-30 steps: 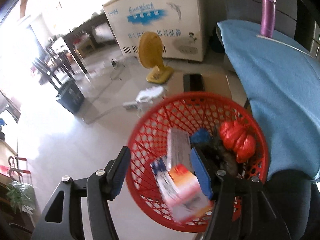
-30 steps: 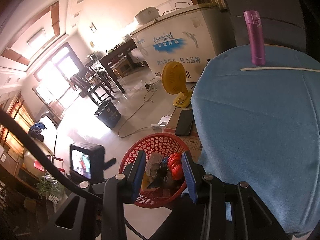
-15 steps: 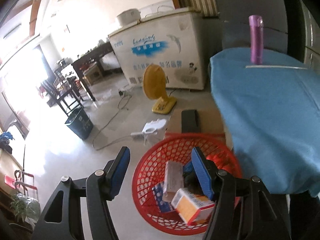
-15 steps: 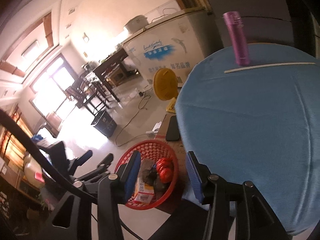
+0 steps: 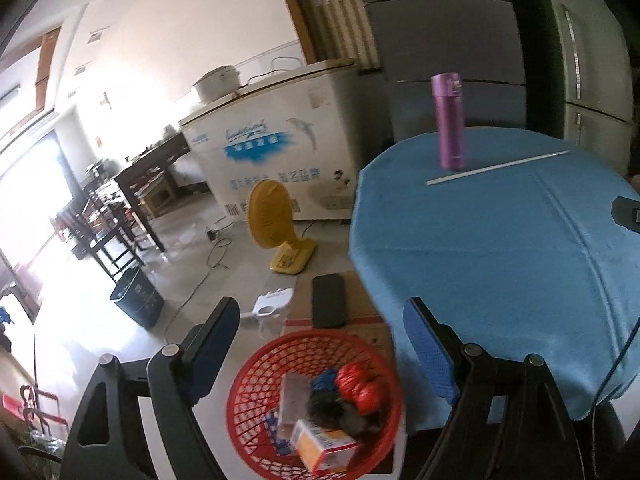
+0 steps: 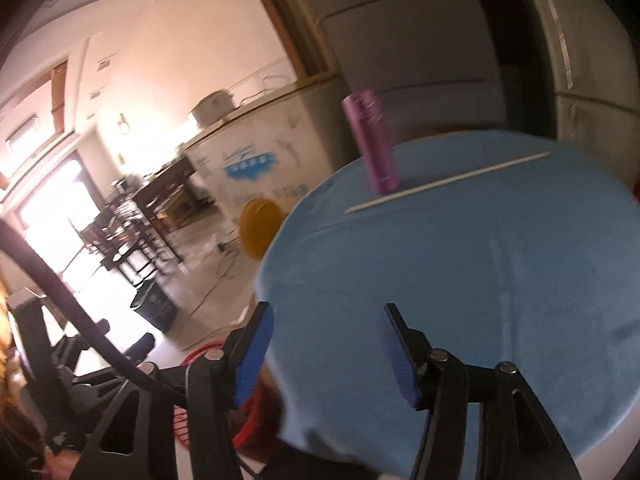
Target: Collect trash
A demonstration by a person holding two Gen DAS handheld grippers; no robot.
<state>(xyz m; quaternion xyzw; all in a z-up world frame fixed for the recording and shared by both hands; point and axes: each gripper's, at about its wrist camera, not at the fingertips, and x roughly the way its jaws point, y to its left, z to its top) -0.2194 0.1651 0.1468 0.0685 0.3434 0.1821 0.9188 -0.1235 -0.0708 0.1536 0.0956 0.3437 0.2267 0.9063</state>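
Both the left gripper (image 5: 322, 346) and the right gripper (image 6: 326, 354) had just been opening (nothing between their pads). The purple bottle (image 5: 449, 121) and a white stick (image 5: 496, 167) stood near the table's (image 5: 500, 248) far edge.

Pale tiled floor (image 5: 80, 344), glare from a bright doorway (image 5: 24, 208) at left. White chest freezer (image 5: 276, 160) with blue logo against the cream wall (image 5: 180, 40), pot on its lid. Yellow fan (image 5: 276, 236) on the floor in front, cables trailing. Dark wooden table and chairs (image 5: 116, 204) further left, dark bin (image 5: 138, 298) near them. Grey fridge (image 5: 592, 60) at right, behind the blue-clothed round worktop (image 5: 500, 260).
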